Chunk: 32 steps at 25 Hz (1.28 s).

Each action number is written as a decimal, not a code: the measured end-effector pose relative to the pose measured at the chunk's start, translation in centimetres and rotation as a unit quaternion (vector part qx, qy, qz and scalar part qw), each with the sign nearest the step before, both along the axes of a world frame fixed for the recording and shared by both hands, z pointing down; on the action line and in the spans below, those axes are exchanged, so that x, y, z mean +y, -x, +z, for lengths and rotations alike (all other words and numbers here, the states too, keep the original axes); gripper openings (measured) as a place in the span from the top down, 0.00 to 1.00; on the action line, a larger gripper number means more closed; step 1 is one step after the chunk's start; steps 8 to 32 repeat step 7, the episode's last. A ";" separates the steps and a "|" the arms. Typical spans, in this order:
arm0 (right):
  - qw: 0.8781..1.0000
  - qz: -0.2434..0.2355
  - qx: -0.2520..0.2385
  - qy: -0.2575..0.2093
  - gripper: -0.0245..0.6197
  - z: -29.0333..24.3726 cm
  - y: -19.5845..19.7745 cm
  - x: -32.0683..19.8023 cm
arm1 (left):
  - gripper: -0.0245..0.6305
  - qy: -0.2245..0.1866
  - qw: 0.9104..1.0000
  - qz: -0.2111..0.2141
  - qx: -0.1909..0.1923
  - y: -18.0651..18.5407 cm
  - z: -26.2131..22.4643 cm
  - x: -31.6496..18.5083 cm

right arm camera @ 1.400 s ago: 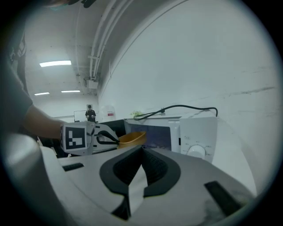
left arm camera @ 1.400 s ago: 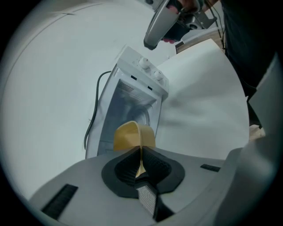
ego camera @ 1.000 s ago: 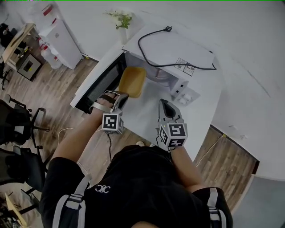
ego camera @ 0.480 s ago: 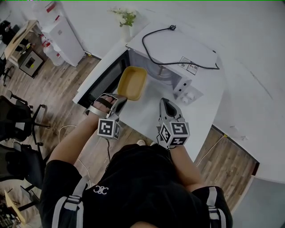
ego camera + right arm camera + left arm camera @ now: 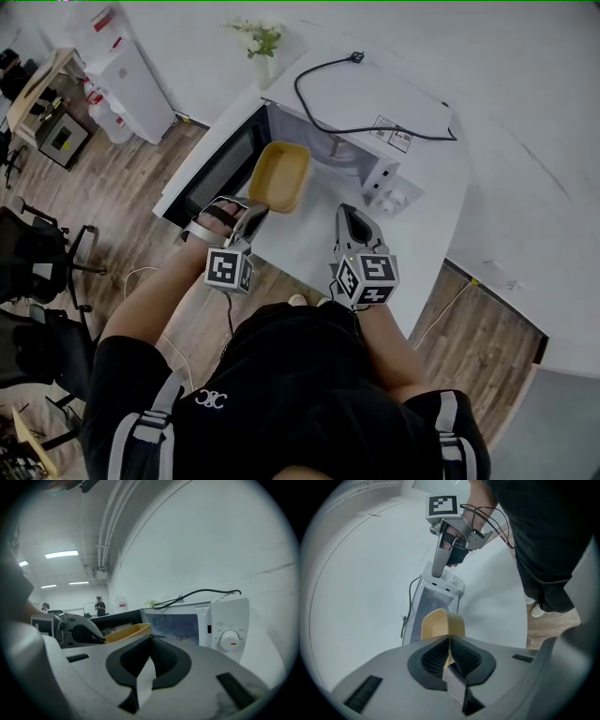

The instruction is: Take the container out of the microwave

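Note:
The yellow container (image 5: 278, 176) hangs level, open side up, just in front of the open microwave (image 5: 375, 103). My left gripper (image 5: 258, 204) is shut on its near rim. In the left gripper view the rim of the container (image 5: 443, 623) is pinched between the closed jaws of my left gripper (image 5: 449, 641). My right gripper (image 5: 349, 214) hovers over the white table (image 5: 309, 246) to the right of the container, shut and holding nothing. The right gripper view shows the container (image 5: 126, 632) beyond the closed jaws of my right gripper (image 5: 150, 639), and the microwave cavity (image 5: 176, 627) behind.
The microwave door (image 5: 211, 169) swings open to the left, beside the container. A black cable (image 5: 319, 108) lies on top of the microwave. A vase of flowers (image 5: 261, 42) stands behind it. Office chairs (image 5: 37, 262) and a white cabinet (image 5: 117, 70) are on the wooden floor at left.
The container has levelled out from a tilt, so its open top now shows. My left gripper has drawn back slightly with it. The right gripper has barely moved.

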State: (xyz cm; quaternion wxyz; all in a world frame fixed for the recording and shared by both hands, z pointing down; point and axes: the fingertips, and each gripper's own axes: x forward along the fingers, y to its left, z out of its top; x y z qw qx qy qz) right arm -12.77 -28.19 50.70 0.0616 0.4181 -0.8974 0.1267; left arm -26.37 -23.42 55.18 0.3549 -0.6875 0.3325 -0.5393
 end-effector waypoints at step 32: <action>1.000 0.001 0.002 0.000 0.96 0.1 -0.2 0.5 | 0.91 -0.005 1.000 0.000 -0.005 -0.4 -0.5 -0.2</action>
